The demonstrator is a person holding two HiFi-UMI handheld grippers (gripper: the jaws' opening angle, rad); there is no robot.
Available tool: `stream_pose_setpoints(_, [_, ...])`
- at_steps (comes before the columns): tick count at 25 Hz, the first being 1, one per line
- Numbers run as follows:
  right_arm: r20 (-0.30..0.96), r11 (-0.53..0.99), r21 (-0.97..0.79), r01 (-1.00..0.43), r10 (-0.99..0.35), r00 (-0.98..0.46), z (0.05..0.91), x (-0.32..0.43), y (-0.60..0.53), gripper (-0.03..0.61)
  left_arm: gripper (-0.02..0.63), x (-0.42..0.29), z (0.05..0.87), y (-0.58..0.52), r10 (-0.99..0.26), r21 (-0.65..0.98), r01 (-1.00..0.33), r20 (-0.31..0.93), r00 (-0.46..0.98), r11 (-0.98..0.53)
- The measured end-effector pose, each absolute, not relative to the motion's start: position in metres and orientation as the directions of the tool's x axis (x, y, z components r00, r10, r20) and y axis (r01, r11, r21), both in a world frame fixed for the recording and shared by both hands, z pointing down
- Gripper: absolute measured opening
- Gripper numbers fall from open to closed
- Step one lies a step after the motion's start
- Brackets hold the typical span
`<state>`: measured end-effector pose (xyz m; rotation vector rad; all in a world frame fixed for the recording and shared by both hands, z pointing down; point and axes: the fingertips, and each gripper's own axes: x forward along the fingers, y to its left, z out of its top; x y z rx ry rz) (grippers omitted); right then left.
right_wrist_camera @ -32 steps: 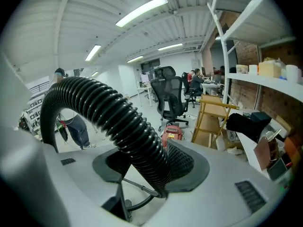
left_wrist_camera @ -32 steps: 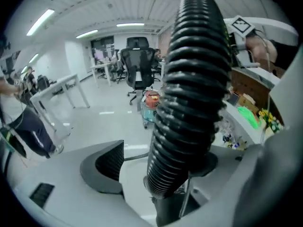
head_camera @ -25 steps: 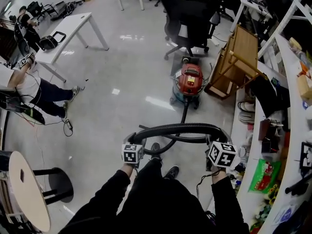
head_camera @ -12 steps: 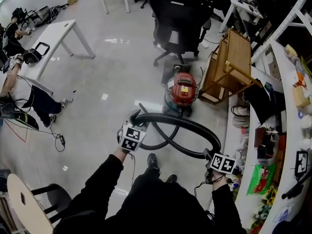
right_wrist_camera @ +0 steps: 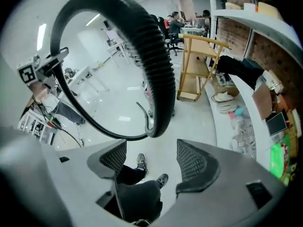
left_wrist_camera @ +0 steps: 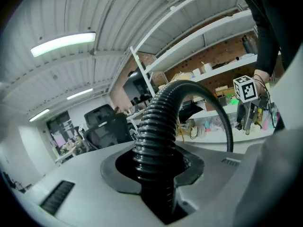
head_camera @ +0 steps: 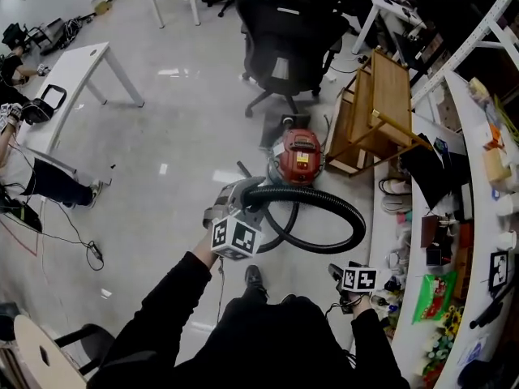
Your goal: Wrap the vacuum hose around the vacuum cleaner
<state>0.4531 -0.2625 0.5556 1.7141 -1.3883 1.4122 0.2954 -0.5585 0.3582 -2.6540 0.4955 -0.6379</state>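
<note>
The red vacuum cleaner (head_camera: 298, 156) stands on the floor ahead of me. Its black ribbed hose (head_camera: 345, 211) curls in a loop just in front of it. My left gripper (head_camera: 242, 194) holds the hose's near end beside the vacuum. In the left gripper view the hose (left_wrist_camera: 156, 126) sits between the jaws of that gripper (left_wrist_camera: 156, 176), which are closing on it. My right gripper (head_camera: 336, 270) is low, near my body, apart from the loop. Its jaws (right_wrist_camera: 151, 160) are opening with nothing between them; the hose (right_wrist_camera: 158, 65) arcs just beyond them.
A black office chair (head_camera: 284, 47) stands behind the vacuum, with a wooden rack (head_camera: 381, 104) to its right. A cluttered white counter (head_camera: 474, 241) runs along the right. At the left are a white table (head_camera: 77, 71) and a seated person (head_camera: 49, 181).
The left gripper carried the hose end forward to the vacuum, tightening the loop. The right gripper let go of the hose and dropped back toward my body.
</note>
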Motion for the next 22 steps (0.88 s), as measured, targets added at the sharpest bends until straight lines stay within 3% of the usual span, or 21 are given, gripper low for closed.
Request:
stream_pose_setpoints(3, [0.908,-0.25,-0.046,-0.967,-0.414,0.064,0.531,0.464,-0.274,0.33,0.133,0.313,0.348,-0.564,-0.418,-0.492,-0.222,0.333,0.845,-0.842])
stream_pose_setpoints(7, [0.703,-0.073,0.207,-0.975,-0.682,0.201,0.433,0.476,-0.358,0.33,0.132,0.34,0.342,-0.557,-0.377,-0.669,-0.077,0.316,0.871,-0.739])
stream_pose_setpoints(10, [0.558,0.106,0.396,-0.912,-0.817,0.147,0.37,0.461,-0.429,0.33,0.132,0.362,0.351,-0.553,-0.331,-0.725,0.032,0.352,0.876,-0.688])
stream_pose_setpoints(14, [0.538,0.33,0.638,-0.696,-0.838,0.095,0.366,0.443,-0.506,0.33,0.132,0.393,0.351,-0.557,-0.293,-0.767,0.128,0.386,0.875,-0.629])
stream_pose_setpoints(16, [0.565,0.37,0.65,-0.664,-0.819,0.096,0.385,0.453,-0.526,0.301,0.132,0.412,0.349,-0.557,-0.27,-0.794,0.189,0.404,0.874,-0.578])
stream_pose_setpoints(17, [0.579,0.365,0.608,-0.705,-0.812,0.078,0.39,0.461,-0.531,0.132,0.132,0.422,0.351,-0.558,-0.265,-0.804,0.217,0.417,0.869,-0.554])
stream_pose_setpoints(18, [0.593,0.353,0.547,-0.759,-0.804,0.053,0.393,0.469,-0.535,0.101,0.133,0.432,0.354,-0.56,-0.266,-0.807,0.242,0.435,0.86,-0.538])
stream_pose_setpoints(20, [0.62,0.336,0.432,-0.837,-0.784,0.005,0.398,0.487,-0.54,0.101,0.138,0.449,0.364,-0.569,-0.286,-0.802,0.277,0.476,0.832,-0.529])
stream_pose_setpoints(22, [0.65,0.329,0.338,-0.882,-0.759,-0.034,0.408,0.504,-0.546,0.101,0.204,0.464,0.376,-0.577,-0.325,-0.787,0.259,0.496,0.805,-0.559])
